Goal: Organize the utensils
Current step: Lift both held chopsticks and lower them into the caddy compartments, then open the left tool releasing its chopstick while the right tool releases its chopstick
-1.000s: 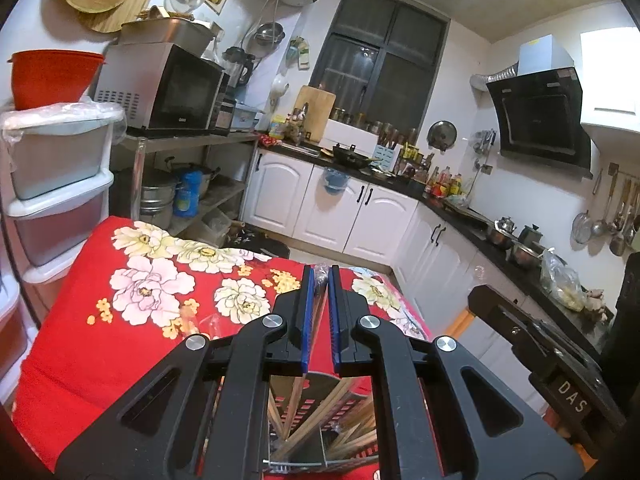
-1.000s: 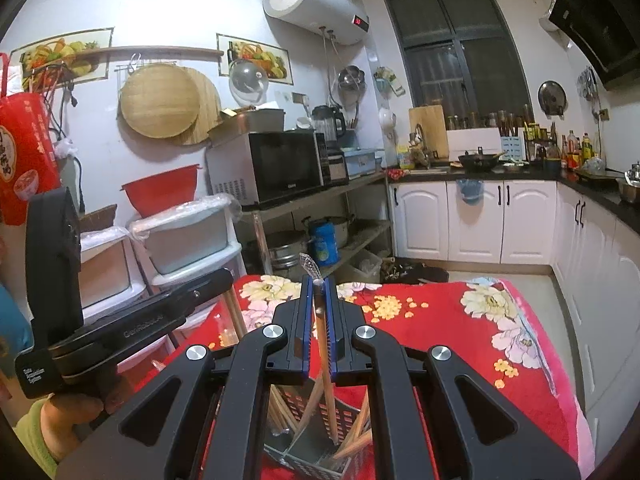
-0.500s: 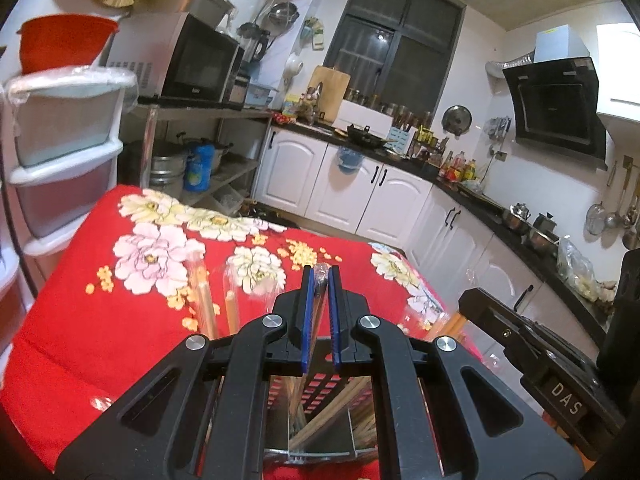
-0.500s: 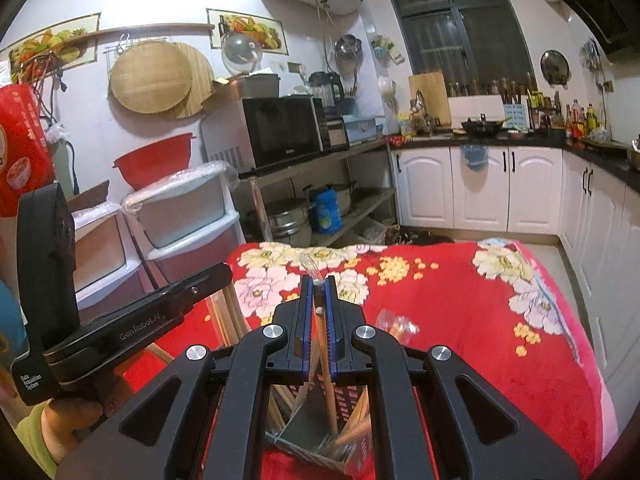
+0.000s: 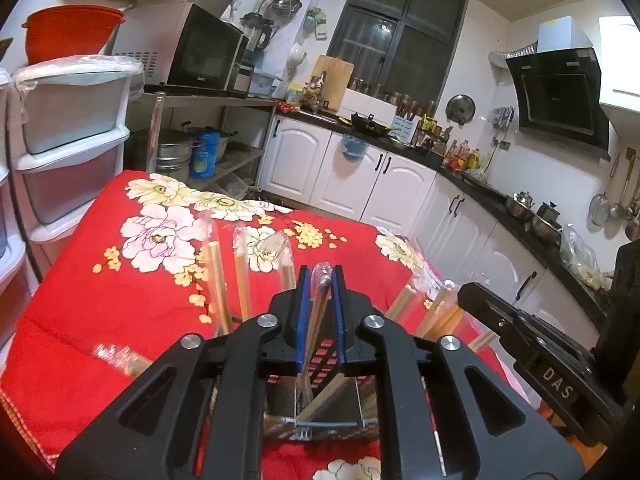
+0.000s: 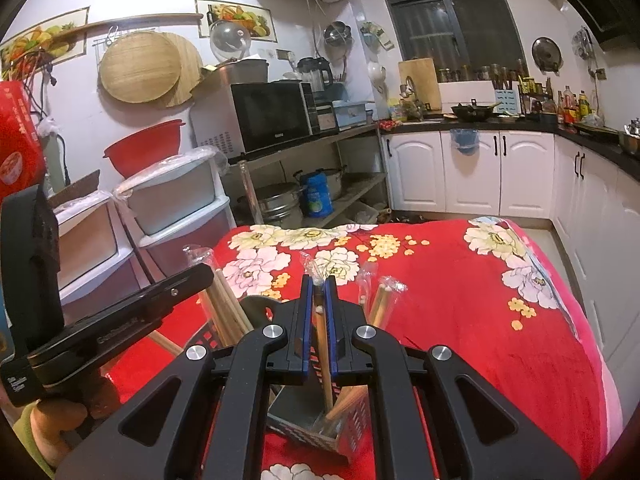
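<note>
Left wrist view
Left gripper (image 5: 320, 276): its jaws have just been opening a little; a wrapped chopstick pair (image 5: 316, 304) stands between the blue pads, and the fingers (image 5: 303, 312) appear slackened, no longer pinching it.
Task item location: the wrapped pair reaches down into the utensil holder (image 5: 328, 420) on the table, directly under the fingers, among other wrapped chopsticks (image 5: 218, 280) standing in it.
Risk, release: if the pair is not seated in its slot, it may tip out onto the cloth (the film wrapper could also cling to a pad and lift out with it).
Risk, crowding: the right gripper's body (image 5: 552, 364) sits close at the right; a knock could tilt the holder.

Right wrist view
Right gripper (image 6: 319, 284): fingers (image 6: 306, 320) clenched on a second wrapped chopstick pair (image 6: 322, 344).
Task item location: its lower end is inside the utensil holder (image 6: 352, 428), among leaning sticks (image 6: 230, 308).
Risk, insertion: pressing down against crossed sticks may jam the pair or push the light holder over (judgement only).
Risk, left unit: the left gripper's body (image 6: 108, 320), held in a hand (image 6: 56, 424), is just beside the holder.

Surface and room
Table: covered by a red floral cloth (image 6: 460, 280), soft and wrinkled, so the holder's footing looks unsteady.
Room: kitchen with white cabinets (image 6: 472, 168), a microwave (image 6: 272, 116) on a metal shelf, stacked plastic drawers (image 5: 68, 140), a range hood (image 5: 560, 96).
</note>
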`<state>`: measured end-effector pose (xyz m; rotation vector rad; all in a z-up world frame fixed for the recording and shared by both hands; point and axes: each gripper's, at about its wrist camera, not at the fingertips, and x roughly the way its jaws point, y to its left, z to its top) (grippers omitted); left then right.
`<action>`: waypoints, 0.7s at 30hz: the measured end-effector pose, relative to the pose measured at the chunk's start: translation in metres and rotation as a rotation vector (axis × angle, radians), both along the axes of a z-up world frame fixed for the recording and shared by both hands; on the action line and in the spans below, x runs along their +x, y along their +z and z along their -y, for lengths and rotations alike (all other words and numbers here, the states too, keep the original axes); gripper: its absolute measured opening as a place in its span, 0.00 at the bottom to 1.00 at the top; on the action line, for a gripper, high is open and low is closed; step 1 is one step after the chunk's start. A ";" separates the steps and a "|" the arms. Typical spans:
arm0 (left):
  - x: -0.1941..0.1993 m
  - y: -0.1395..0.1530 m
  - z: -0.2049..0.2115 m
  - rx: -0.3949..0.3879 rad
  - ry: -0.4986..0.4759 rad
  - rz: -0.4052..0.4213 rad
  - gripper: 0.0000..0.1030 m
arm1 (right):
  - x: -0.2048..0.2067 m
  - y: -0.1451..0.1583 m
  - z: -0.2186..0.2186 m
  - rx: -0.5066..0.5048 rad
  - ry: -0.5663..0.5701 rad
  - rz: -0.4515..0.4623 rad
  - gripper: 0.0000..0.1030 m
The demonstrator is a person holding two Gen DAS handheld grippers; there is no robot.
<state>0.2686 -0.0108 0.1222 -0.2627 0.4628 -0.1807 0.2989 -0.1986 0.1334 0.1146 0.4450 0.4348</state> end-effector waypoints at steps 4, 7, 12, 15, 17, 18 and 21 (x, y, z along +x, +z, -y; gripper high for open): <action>-0.006 0.002 -0.002 0.005 -0.003 -0.008 0.17 | -0.007 0.002 0.001 -0.007 -0.008 -0.003 0.12; -0.012 0.004 -0.002 0.026 -0.011 -0.010 0.23 | -0.012 0.003 0.003 -0.017 -0.020 -0.001 0.19; -0.019 0.003 -0.003 0.028 -0.019 -0.021 0.29 | -0.022 0.007 0.005 -0.029 -0.032 0.006 0.24; -0.026 0.004 -0.003 0.031 -0.023 -0.023 0.33 | -0.029 0.008 0.006 -0.035 -0.037 0.012 0.28; -0.031 0.004 -0.003 0.030 -0.026 -0.022 0.38 | -0.033 0.009 0.006 -0.039 -0.040 0.014 0.30; -0.034 0.005 -0.003 0.030 -0.026 -0.022 0.40 | -0.036 0.009 0.007 -0.041 -0.041 0.015 0.31; -0.041 0.005 -0.004 0.030 -0.027 -0.022 0.46 | -0.043 0.009 0.008 -0.045 -0.047 0.018 0.34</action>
